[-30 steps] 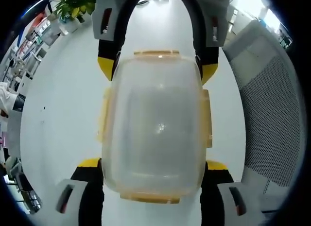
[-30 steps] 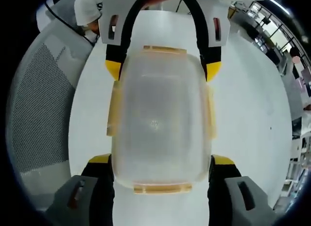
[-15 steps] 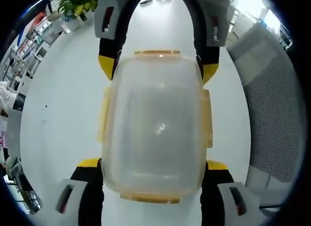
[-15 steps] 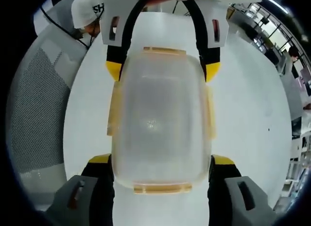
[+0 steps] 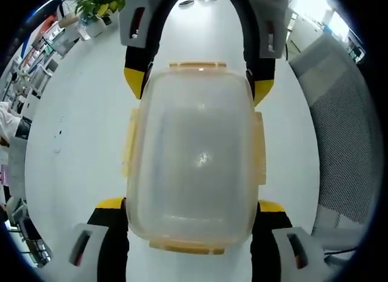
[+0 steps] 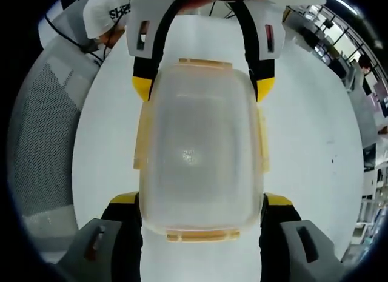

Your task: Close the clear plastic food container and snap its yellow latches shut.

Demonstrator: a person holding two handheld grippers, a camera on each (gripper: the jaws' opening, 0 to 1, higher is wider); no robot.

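though both grippers' fingers [image 5: 113,204] spread wide, clear container [image 5: 193,154] between them, each flanking one end

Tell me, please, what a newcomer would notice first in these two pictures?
First, the clear container with yellow latches, seen from above over a white table. It sits between the left gripper, whose yellow-tipped jaws flank its near end in the left gripper view, and the right gripper, which flanks the opposite end. A grey mesh chair stands at the table's edge.
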